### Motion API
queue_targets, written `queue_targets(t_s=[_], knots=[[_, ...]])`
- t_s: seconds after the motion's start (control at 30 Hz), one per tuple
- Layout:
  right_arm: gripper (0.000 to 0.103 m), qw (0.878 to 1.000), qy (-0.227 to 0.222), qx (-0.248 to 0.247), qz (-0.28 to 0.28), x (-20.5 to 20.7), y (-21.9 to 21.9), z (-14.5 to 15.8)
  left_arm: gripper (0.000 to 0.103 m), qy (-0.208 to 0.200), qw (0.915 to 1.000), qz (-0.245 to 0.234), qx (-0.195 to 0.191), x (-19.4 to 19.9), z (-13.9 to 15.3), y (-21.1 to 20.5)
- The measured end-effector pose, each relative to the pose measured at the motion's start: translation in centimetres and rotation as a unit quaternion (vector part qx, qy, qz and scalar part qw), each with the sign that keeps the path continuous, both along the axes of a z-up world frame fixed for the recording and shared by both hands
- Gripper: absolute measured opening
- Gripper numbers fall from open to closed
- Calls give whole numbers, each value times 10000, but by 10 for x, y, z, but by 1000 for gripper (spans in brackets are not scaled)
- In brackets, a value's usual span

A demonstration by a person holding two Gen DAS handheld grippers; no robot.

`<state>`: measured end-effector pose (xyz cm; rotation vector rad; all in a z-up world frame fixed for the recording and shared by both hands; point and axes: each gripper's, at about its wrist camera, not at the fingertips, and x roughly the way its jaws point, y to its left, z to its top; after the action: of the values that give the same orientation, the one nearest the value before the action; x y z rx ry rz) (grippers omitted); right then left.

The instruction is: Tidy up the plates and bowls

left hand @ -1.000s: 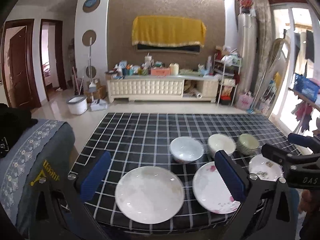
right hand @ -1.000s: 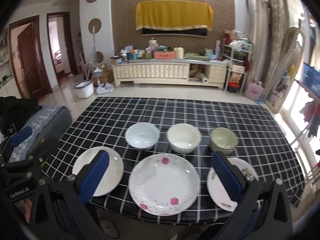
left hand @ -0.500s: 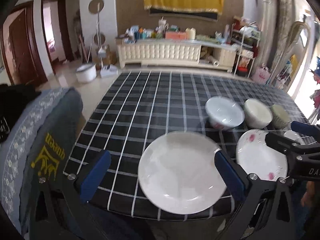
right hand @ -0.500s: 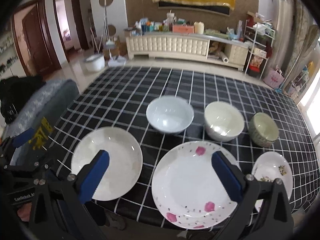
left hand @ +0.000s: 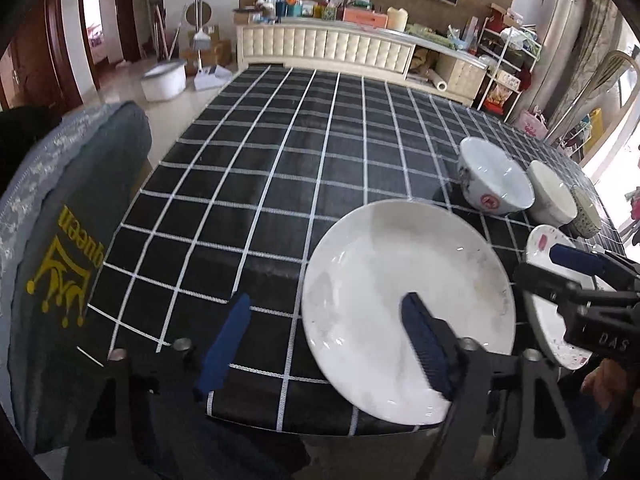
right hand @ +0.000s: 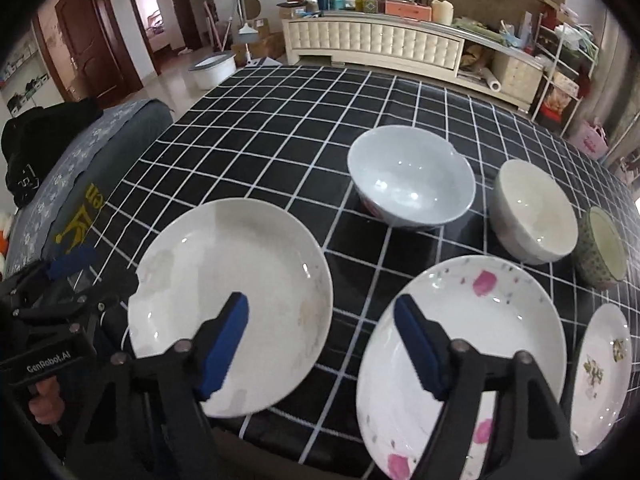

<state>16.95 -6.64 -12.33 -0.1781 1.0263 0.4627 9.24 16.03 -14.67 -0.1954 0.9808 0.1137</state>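
Table (right hand: pixel 280 128) under a black cloth with white grid lines, in a living room; a cream tufted cabinet (right hand: pixel 376 42) crowded with bottles and boxes runs along the far wall, dark wooden doors (right hand: pixel 86 40) to the left, a grey cushioned seat (left hand: pixel 60 216) at the table's left edge. Three plates along the near edge: plain white plate (right hand: pixel 230 300), pink-flowered plate (right hand: pixel 480 340), and a small plate (right hand: pixel 604 376) cut off at right. Three bowls behind them in a row: pale blue bowl (right hand: pixel 410 184), cream bowl (right hand: pixel 534 210), green patterned bowl (right hand: pixel 602 248), partly cropped. Left gripper (left hand: pixel 326 344) jaws spread wide, empty, right finger over the white plate's near part. Right gripper (right hand: pixel 322 344) equally wide, empty, between the white and flowered plates. Contact with the plates unclear.
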Motion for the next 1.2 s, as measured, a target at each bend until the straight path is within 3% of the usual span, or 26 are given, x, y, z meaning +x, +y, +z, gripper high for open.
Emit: queue_targets(t_s=[0.2,0.33,0.37,0.5,0.63,0.83,1.2], knots=[[62,9994,190,-286,-82,16,10,-20,56,280,9993,67,-230,13,-25,11],[53,9981,431,-442,-89,22,14,-36,23,483,9984,56,-297,18,-37,13],[50,9980,401,-484,-47,20,15,-37,20,542,9979,45,-350,20,-40,13],[48,9975,497,-481,135,18,20,-42,18,575,9972,-19,-481,21,-44,12],[32,9972,539,-484,174,16,20,-48,16,576,9973,-45,-448,22,-43,11],[27,9979,522,-370,-28,16,16,-46,15,535,9979,-17,-354,23,-42,8],[27,9979,607,-184,-129,20,21,-36,15,381,9991,35,-174,24,-27,11]])
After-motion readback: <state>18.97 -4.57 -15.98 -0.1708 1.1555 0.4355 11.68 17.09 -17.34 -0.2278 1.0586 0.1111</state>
